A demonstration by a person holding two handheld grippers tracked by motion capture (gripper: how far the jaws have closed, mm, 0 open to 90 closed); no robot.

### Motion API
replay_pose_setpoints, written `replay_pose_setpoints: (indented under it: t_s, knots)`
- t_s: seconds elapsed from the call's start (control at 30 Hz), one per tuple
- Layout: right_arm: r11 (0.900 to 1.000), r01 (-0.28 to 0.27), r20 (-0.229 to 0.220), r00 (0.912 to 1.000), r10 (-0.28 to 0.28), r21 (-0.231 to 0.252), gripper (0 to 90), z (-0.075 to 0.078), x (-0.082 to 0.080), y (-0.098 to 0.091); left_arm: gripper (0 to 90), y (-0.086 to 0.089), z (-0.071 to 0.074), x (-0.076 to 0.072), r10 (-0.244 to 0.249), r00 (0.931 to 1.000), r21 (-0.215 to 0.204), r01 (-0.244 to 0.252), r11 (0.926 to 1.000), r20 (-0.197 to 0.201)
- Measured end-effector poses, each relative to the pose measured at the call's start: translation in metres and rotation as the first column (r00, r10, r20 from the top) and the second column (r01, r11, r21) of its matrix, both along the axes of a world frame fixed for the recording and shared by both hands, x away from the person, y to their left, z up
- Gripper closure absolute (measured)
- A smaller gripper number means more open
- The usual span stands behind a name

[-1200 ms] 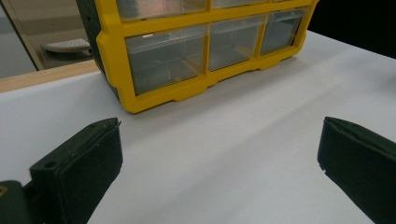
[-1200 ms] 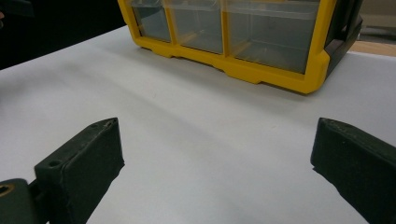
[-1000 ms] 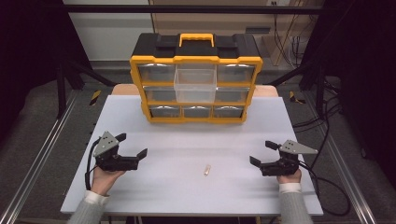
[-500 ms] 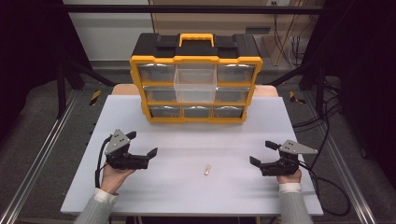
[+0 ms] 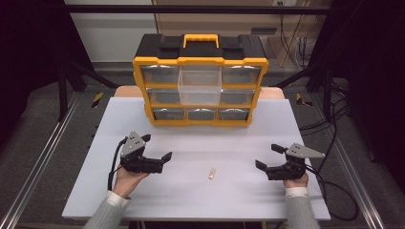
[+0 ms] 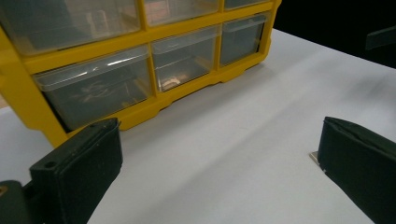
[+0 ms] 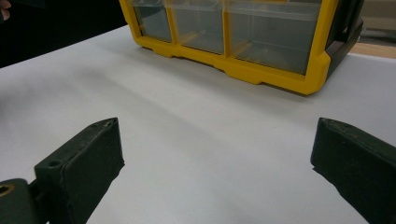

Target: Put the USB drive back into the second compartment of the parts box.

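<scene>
Surface: 1 white tabletop [image 5: 200, 200], flat, matte, filling lower centre of the high view; wooden edge of a bench shows behind it at mid-frame. Room: dark surrounds L and R, metal rails running down both lower corners, grey floor, cables at upper right and lower right, pale wall panel at top centre. Items: 1 yellow-and-black drawer organiser [image 5: 200, 62] at upper centre of frame, standing at back of the tabletop, 1 yellow carry handle on top, 9 clear drawers in 3 rows of 3; top-centre drawer [image 5: 199, 86] pulled out toward the camera, other 8 pushed in. Some lower drawers hold small hardware, contents too blurred to ID. 1 small tan piece [image 5: 211, 173], short and cylindrical, lying loose on bare tabletop at lower centre, between the 2 tools, nearer the left one, touching neither; type cannot be told. 2 hand-held tools: left gripper [image 5: 159, 153] at lower left, jaws spread wide apart, nothing between them, pointing toward frame centre; in left gripper view a corner of the tan piece peeks out beside the right-hand jaw. Right gripper [image 5: 269, 156] at lower right, jaws likewise spread, holding nothing. 2 hands, 2 grey sleeves entering from bottom edge.
</scene>
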State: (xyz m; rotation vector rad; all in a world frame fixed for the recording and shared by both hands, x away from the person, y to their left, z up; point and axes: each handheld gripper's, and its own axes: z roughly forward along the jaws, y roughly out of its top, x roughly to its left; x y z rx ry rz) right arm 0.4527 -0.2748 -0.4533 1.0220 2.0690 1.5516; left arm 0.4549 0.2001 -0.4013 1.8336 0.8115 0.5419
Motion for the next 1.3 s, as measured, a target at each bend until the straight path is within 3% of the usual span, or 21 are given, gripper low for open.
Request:
replay_pose_setpoints:
  t_s: [0.8,1.3]
  knots:
    - [1.0000,-0.005,0.004,1.0000,0.005,-0.004,2.7,0.000,-0.001,0.001,0.0,-0.057,-0.011,0.005,-0.082,0.9953,0.014,0.083,0.9965,-0.052]
    - [1.0000,-0.006,0.005,1.0000,0.006,-0.004,2.7,0.000,-0.001,0.000,0.0,-0.081,-0.020,0.008,-0.106,0.9894,0.032,0.109,0.9935,-0.099]
